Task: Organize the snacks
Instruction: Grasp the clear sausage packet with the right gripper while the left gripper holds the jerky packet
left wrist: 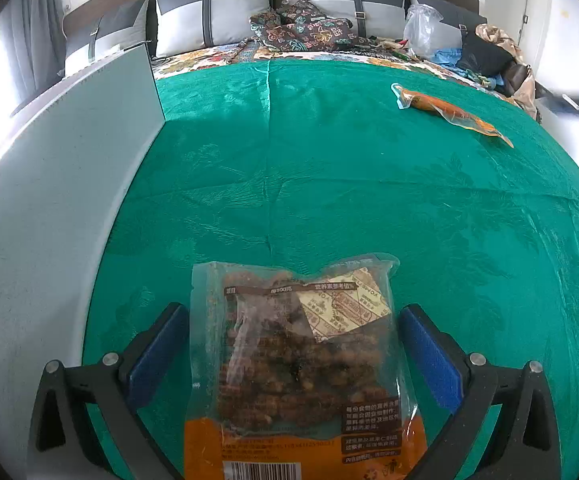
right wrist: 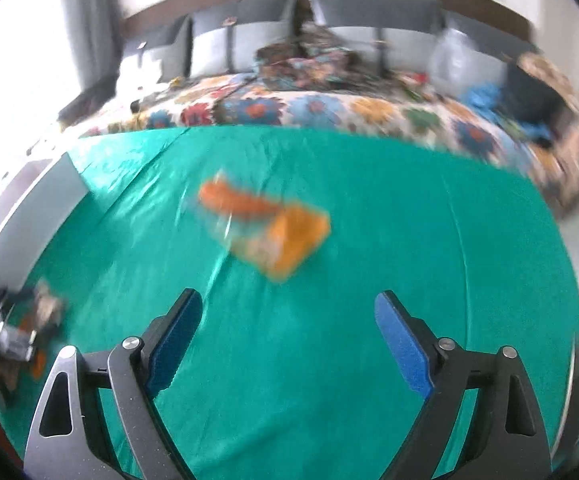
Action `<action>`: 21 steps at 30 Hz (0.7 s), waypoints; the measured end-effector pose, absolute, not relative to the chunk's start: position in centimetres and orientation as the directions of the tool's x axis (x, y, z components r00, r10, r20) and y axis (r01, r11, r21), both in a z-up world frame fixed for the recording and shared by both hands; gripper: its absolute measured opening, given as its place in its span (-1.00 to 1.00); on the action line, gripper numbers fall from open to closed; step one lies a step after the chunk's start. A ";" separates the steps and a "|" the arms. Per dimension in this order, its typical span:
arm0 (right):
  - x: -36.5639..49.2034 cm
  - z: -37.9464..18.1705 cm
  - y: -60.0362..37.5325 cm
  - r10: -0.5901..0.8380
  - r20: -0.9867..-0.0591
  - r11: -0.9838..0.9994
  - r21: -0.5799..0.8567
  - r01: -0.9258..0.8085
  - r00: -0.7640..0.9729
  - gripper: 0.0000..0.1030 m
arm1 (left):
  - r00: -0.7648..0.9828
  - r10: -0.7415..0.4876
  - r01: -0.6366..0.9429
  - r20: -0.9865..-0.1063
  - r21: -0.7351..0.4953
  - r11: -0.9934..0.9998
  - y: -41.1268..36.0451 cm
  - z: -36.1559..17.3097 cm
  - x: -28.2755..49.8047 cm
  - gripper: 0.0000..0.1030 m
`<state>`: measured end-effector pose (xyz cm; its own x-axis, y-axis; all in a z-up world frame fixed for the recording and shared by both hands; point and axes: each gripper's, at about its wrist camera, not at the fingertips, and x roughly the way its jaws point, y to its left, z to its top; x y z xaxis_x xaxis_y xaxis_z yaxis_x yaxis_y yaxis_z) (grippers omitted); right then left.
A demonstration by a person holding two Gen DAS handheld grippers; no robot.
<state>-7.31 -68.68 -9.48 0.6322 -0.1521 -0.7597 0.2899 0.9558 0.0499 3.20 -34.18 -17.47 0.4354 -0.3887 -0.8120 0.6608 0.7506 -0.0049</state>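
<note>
A clear snack bag of brown nuggets (left wrist: 301,360) with an orange bottom band lies flat on the green cloth (left wrist: 329,184). My left gripper (left wrist: 293,320) is open, its blue pads on either side of the bag, not touching it. A long orange snack pouch (left wrist: 449,112) lies at the far right. In the blurred right wrist view, my right gripper (right wrist: 289,320) is open and empty above the cloth (right wrist: 329,360), with the orange pouch (right wrist: 265,224) ahead of it. The left gripper with the brown bag (right wrist: 29,328) shows at the left edge.
A grey-white box wall (left wrist: 69,200) stands along the left side of the cloth; it also shows in the right wrist view (right wrist: 29,216). Behind the cloth lie a floral bedspread (right wrist: 329,108), grey cushions (left wrist: 209,8), patterned pillows, plastic bags and clothes (left wrist: 481,56) at the far right.
</note>
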 end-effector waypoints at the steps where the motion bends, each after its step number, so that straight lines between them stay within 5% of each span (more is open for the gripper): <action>1: -4.9 -9.4 -69.4 -0.119 -0.777 0.968 0.048 0.246 0.619 0.76 | 0.435 -0.389 0.661 -0.812 -0.005 0.750 -34.2 -17.4 3.2 1.00; 5: 3.8 -11.5 -68.3 -0.018 -0.863 1.000 -0.008 0.022 0.505 0.75 | 0.435 -0.389 0.661 -0.812 -0.005 0.750 -34.0 -17.5 3.2 1.00; 10: 10.2 -17.8 -64.1 -0.162 -0.921 0.974 -0.208 -0.096 0.353 0.78 | 0.434 -0.390 0.660 -0.812 -0.008 0.751 -34.3 -17.5 3.3 1.00; 13: 10.6 -17.8 -68.0 -0.021 -0.929 0.987 0.041 0.158 0.370 0.68 | 0.434 -0.390 0.660 -0.812 -0.008 0.751 -34.3 -17.5 3.2 1.00; 14: 10.3 -17.5 -68.4 -0.029 -0.927 0.981 0.046 0.190 0.374 0.45 | 0.434 -0.390 0.660 -0.812 -0.007 0.751 -34.3 -17.4 3.2 1.00; 19: 6.0 -16.2 -68.4 0.050 -0.949 0.938 0.151 0.312 0.310 0.01 | 0.435 -0.388 0.661 -0.812 -0.004 0.750 -34.2 -17.4 3.2 1.00; 21: 2.2 -15.3 -68.5 0.142 -0.924 0.881 0.282 0.379 0.356 -0.83 | 0.436 -0.388 0.661 -0.812 -0.003 0.750 -34.2 -17.4 3.2 1.00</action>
<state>2.24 -68.49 -15.31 0.3563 0.1418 -0.9236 0.3793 0.8814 0.2816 3.19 -34.20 -17.36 0.4360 -0.3876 -0.8122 0.6614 0.7500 -0.0029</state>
